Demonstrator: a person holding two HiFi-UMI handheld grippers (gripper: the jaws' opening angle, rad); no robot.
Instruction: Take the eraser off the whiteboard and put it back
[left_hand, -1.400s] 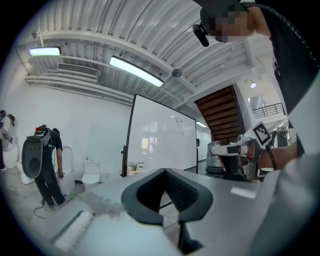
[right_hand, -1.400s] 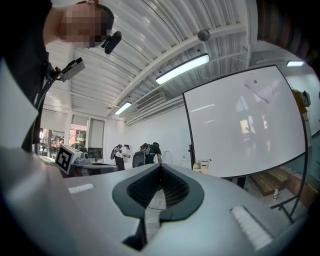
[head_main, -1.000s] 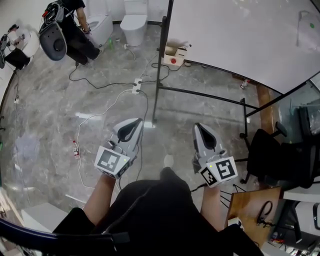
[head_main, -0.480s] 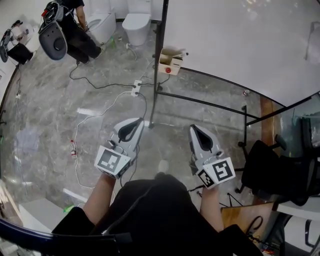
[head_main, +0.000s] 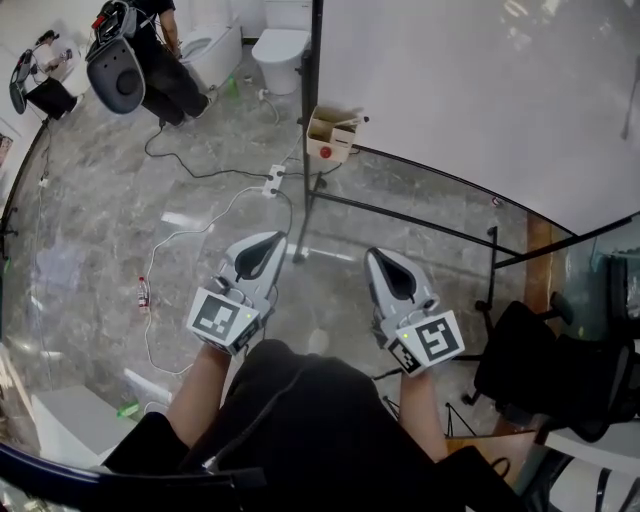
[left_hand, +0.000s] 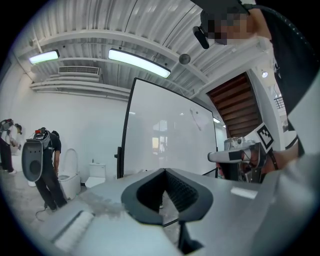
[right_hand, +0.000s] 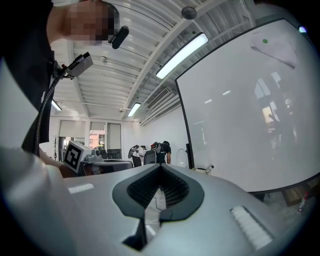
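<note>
In the head view the left tool (head_main: 268, 241) and the right tool (head_main: 376, 254) are held side by side, level over the grey marbled floor (head_main: 90, 210). Both have their jaws drawn together with nothing in them. The whiteboard (head_main: 480, 90) fills the upper right on its black stand. A cardboard box (head_main: 330, 136) sits at the stand's foot and a white power strip (head_main: 272, 180) lies just beyond it. A black office chair (head_main: 530, 365) stands at the right, and a person (head_main: 160, 45) stands by the toilets (head_main: 280, 40) at the far edge. In the left gripper view the jaws meet at their tips and grip nothing. The whiteboard rises straight ahead, and the right tool, with its marker cube (left_hand: 264, 136), shows at the right. In the right gripper view the jaws are likewise closed and empty. The whiteboard spreads across the right, well apart from the tool. A pale flat patch (right_hand: 279, 49) with a green dot clings high near the board's upper corner. It is likely the eraser but too faint to be sure.
</note>
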